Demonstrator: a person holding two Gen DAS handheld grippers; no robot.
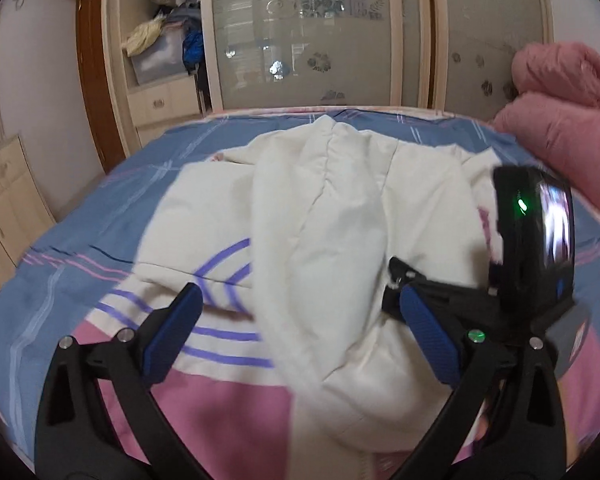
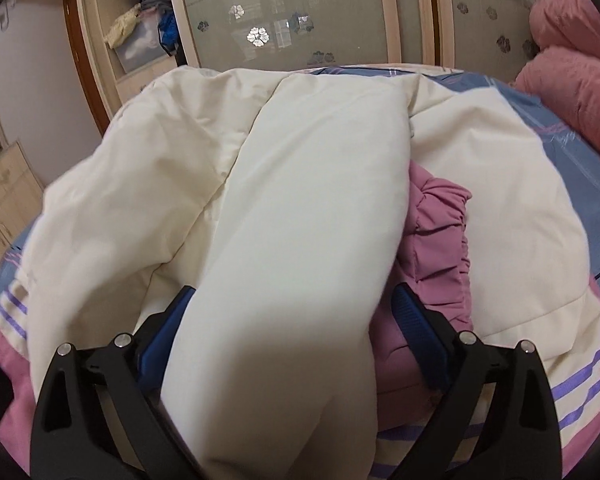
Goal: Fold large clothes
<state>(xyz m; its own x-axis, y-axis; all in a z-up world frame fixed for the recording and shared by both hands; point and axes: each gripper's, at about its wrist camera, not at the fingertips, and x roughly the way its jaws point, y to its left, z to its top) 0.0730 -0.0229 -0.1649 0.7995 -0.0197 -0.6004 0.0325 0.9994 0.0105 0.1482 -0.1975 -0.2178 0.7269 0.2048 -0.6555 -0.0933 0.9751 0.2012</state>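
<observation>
We see the cream jacket [image 1: 340,200] spread across the blue bed [image 1: 80,208]. Our left gripper [image 1: 296,328] hangs released above it, while our right gripper [image 2: 288,340] straddles a sleeve [image 2: 300,240] running toward 12 o'clock; whether it's clenched, we cannot tell.

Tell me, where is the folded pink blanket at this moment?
The pink blanket lies at the far right of both views, on the blue striped bed, just right of the cream jacket and in front of the wardrobe doors.

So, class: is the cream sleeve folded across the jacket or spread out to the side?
Folded across. The cream sleeve lies lengthwise over the jacket body, its pink cuff resting on top, on the bed.
</observation>
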